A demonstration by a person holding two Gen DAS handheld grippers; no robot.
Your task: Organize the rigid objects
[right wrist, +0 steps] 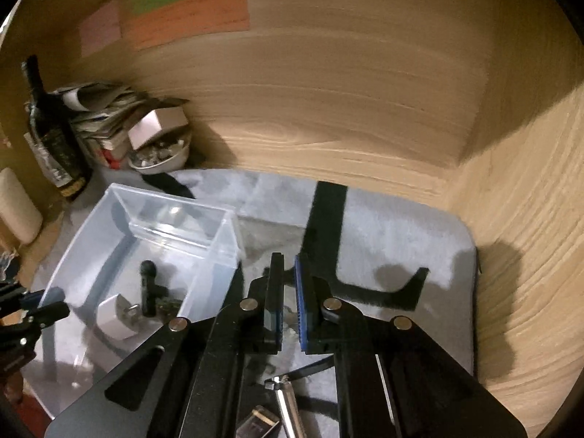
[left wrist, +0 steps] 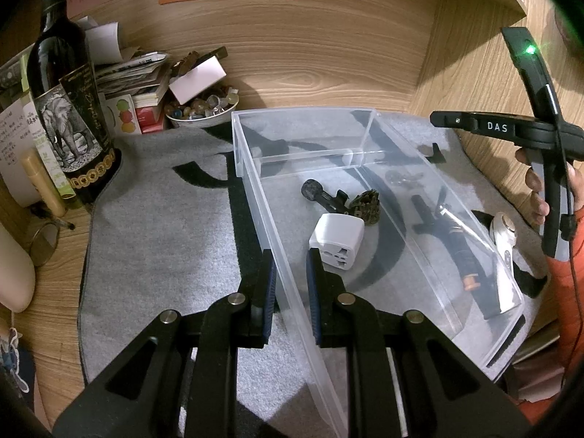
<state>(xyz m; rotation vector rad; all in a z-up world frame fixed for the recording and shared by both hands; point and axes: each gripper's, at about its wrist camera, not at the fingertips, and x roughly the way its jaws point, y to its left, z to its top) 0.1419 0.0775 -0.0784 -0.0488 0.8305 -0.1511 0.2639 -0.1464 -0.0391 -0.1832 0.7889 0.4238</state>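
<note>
A clear plastic bin [left wrist: 252,168] lies on a grey mat [left wrist: 157,233]. Inside are a white plug adapter [left wrist: 337,241], a black microphone-shaped piece [left wrist: 321,193] and a dark pine cone [left wrist: 367,206]. My left gripper [left wrist: 290,259] straddles the bin's near left wall, one finger on each side, with a gap either side. My right gripper [right wrist: 289,273] hangs over the mat right of the bin [right wrist: 222,241], jaws nearly shut, with something small and pale between the pads that I cannot identify. A metal tool [right wrist: 286,405] and other small items lie under it.
A wine bottle [left wrist: 69,109], stacked papers and boxes [left wrist: 135,76] and a bowl of marbles [left wrist: 204,107] stand at the back left. Wooden walls [right wrist: 328,109] close the back and right. A black knife-like object [left wrist: 452,241] and a white gadget [left wrist: 505,233] lie beyond the bin's right wall.
</note>
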